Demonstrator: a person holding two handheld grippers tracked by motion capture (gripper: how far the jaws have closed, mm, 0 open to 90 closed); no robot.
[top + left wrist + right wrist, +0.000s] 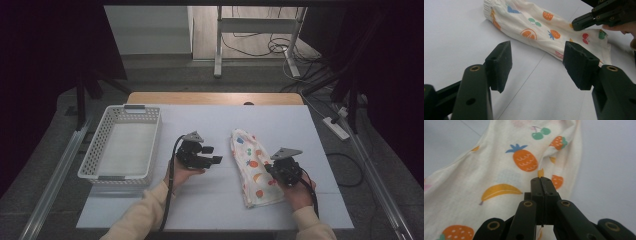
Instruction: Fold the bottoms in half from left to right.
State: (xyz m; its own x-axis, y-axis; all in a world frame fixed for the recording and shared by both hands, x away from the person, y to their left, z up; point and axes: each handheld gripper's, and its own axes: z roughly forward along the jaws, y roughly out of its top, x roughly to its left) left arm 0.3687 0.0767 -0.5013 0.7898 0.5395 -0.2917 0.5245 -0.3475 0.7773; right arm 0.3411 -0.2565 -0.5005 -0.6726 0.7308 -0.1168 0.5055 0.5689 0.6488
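Note:
A cream cloth [252, 167] printed with fruit lies folded in a long strip on the white table, right of centre. My right gripper [271, 170] rests on the cloth's right edge, and in the right gripper view its jaws [541, 180] are pressed together on a raised fold of the cloth [499, 170]. My left gripper [214, 154] hovers left of the cloth, pointing toward it, open. In the left gripper view the left gripper [537, 67] has bare table between its pads, with the cloth [536, 27] beyond them and the right gripper [577, 24] on its far edge.
A white perforated basket [154, 142] stands at the left of the table, nothing in it. The white table board [200, 200] ends close behind the forearms. Beyond the far edge are a desk frame and cables on the floor.

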